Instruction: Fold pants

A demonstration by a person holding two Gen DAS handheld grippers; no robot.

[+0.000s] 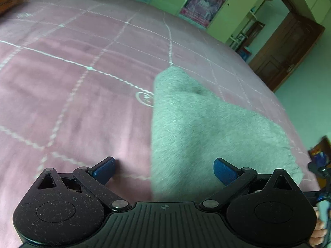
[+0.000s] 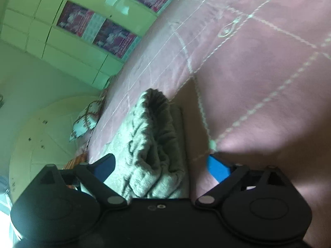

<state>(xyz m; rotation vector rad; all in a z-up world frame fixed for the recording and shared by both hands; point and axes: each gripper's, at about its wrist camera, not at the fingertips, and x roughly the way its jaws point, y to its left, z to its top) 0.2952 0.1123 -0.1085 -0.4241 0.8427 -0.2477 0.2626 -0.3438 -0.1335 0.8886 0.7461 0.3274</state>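
The pants (image 1: 206,132) are fuzzy grey cloth, lying folded flat on the pink bed cover (image 1: 72,95). My left gripper (image 1: 164,170) is open just above their near edge, with the blue pads (image 1: 224,170) wide apart and nothing between them. In the right wrist view the same pants (image 2: 153,144) show as a bunched, layered grey stack seen from the end. My right gripper (image 2: 161,166) is open, its jaws straddling that end of the stack without closing on it.
The pink bed cover (image 2: 258,82) with white stitched lines fills most of both views. Green cupboards with posters (image 1: 202,6) stand beyond the bed, and a brown door (image 1: 287,53) at the right. A patterned pillow (image 2: 84,122) lies by the bed's edge.
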